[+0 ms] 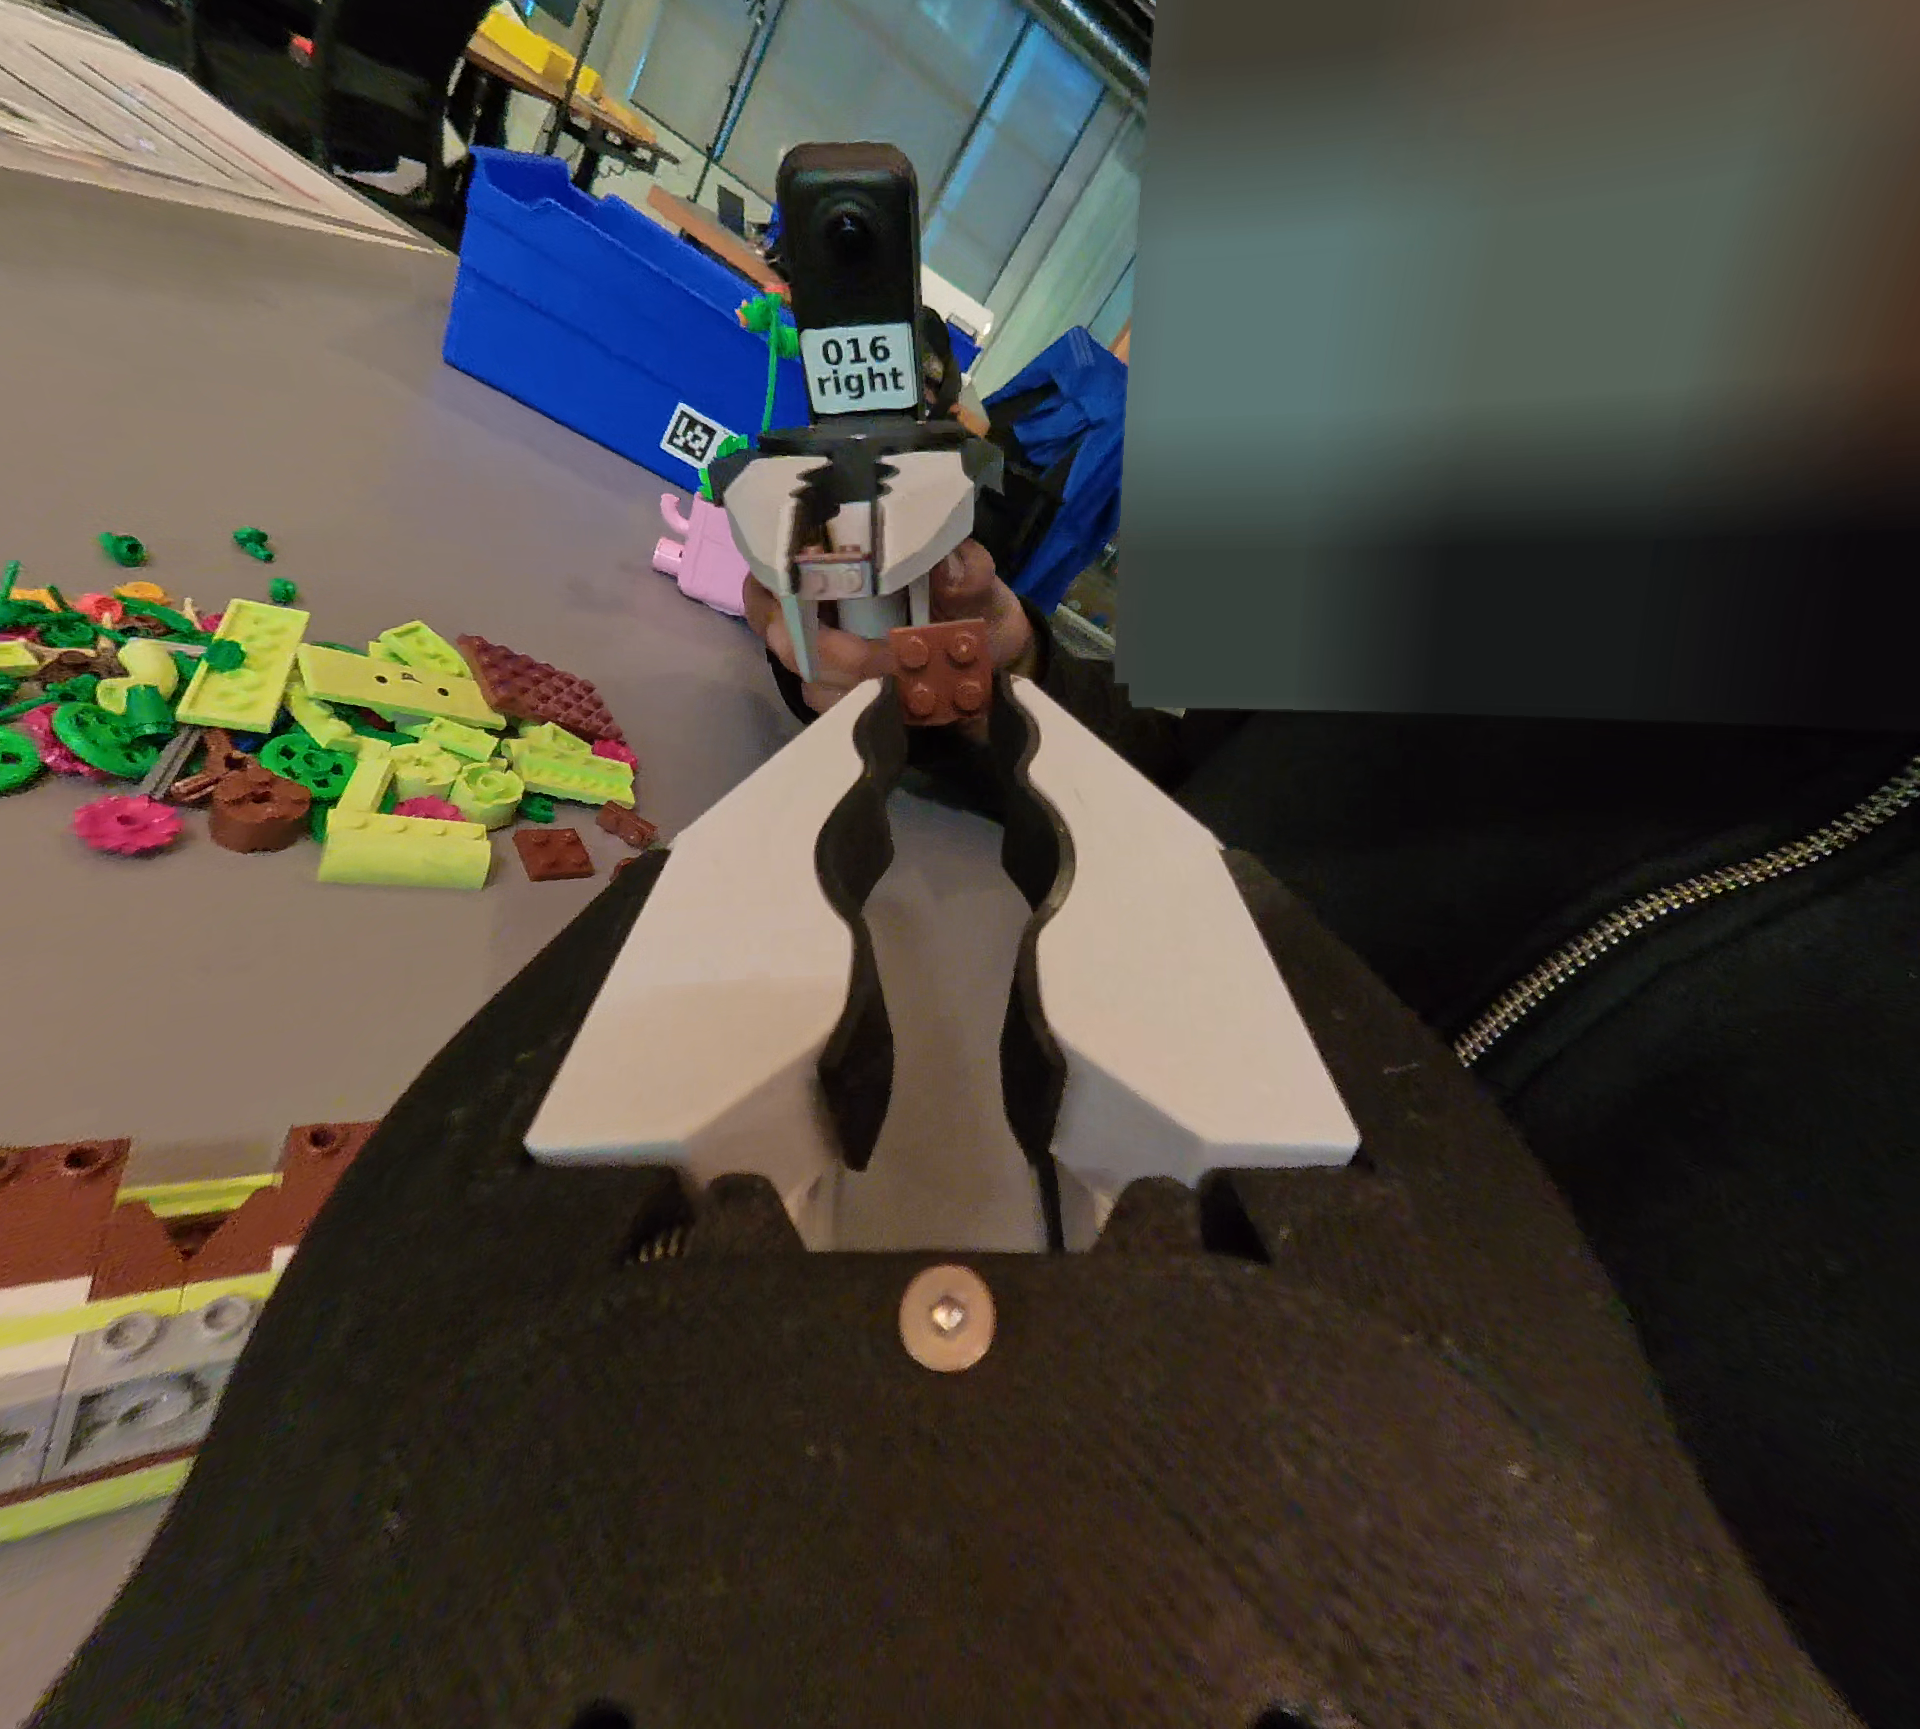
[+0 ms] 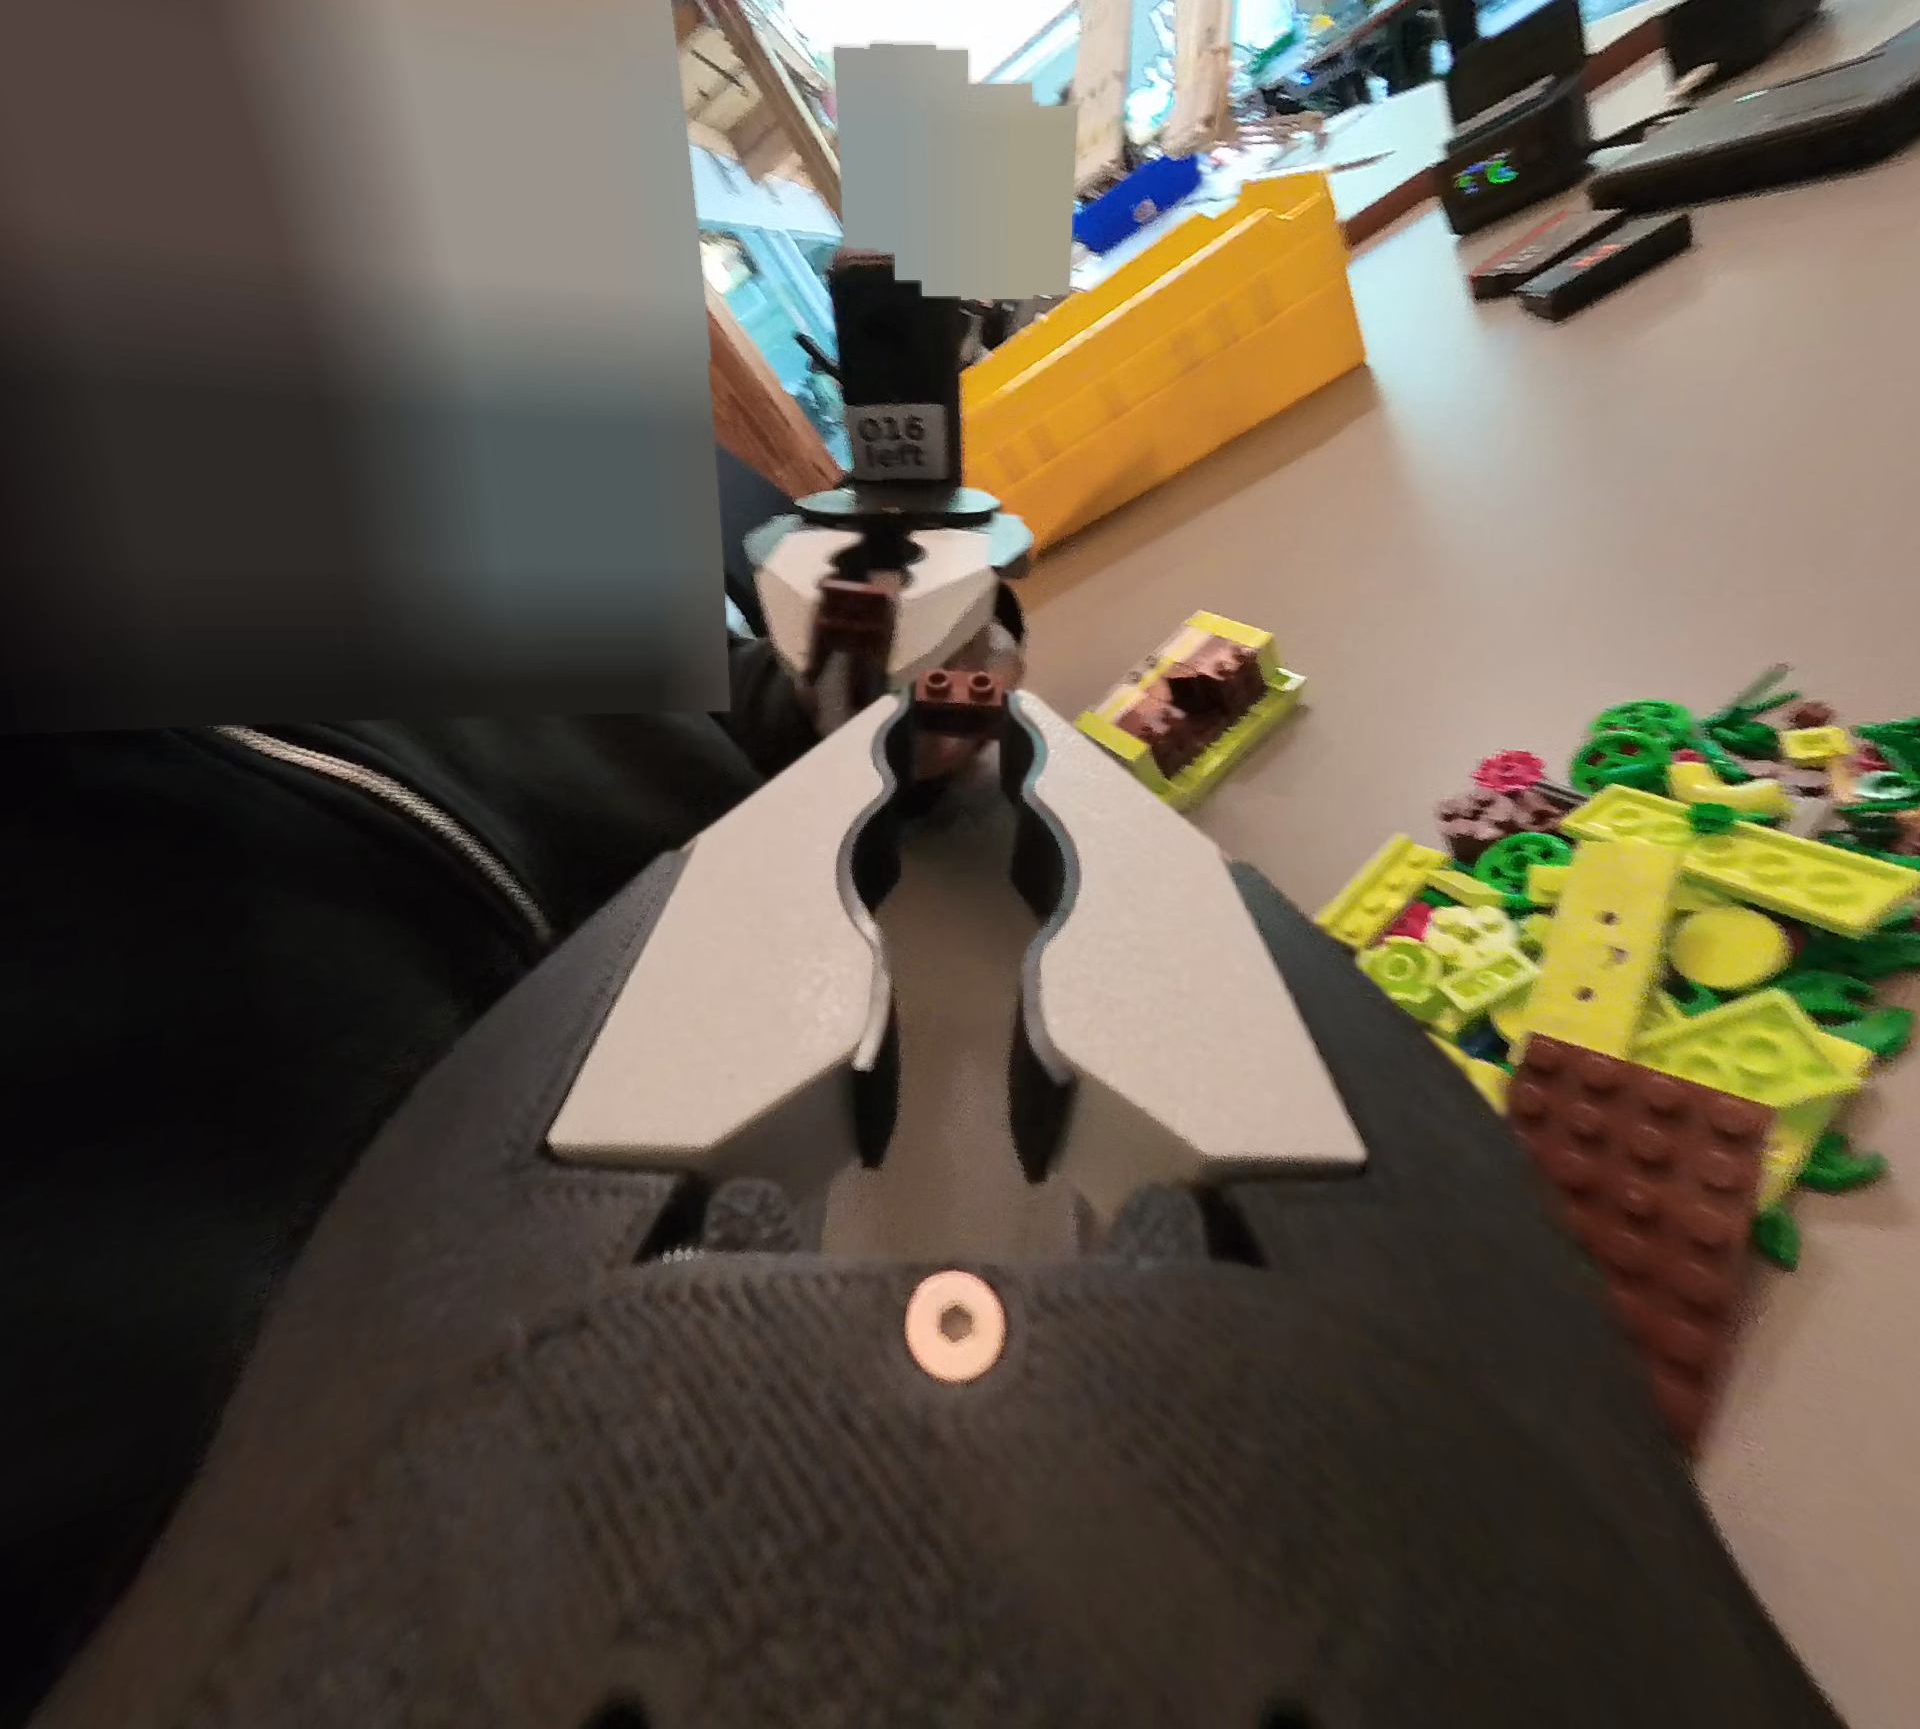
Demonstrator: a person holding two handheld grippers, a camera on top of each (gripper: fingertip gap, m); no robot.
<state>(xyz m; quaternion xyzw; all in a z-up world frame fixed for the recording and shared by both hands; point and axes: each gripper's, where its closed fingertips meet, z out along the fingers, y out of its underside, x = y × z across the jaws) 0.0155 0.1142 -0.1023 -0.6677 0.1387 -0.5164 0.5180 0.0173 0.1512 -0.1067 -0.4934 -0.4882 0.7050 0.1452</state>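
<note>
Grippers faced each other above the desk (image 1: pixel 312 1004). Left gripper (image 1: pixel 940 692) pinched a small brown plate (image 1: pixel 943 673) by its edges; right gripper (image 2: pixel 958 708) apparently pinched a brown brick (image 2: pixel 961 690). Both pieces looked light, rigid, slick; edge holds suited them.

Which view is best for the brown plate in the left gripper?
Left wrist view: the brown plate sits sharp at the left gripper tips, its studded face towards the camera. The right wrist view shows the left gripper farther off and blurred, with only a dark brown piece between its fingers.
</note>
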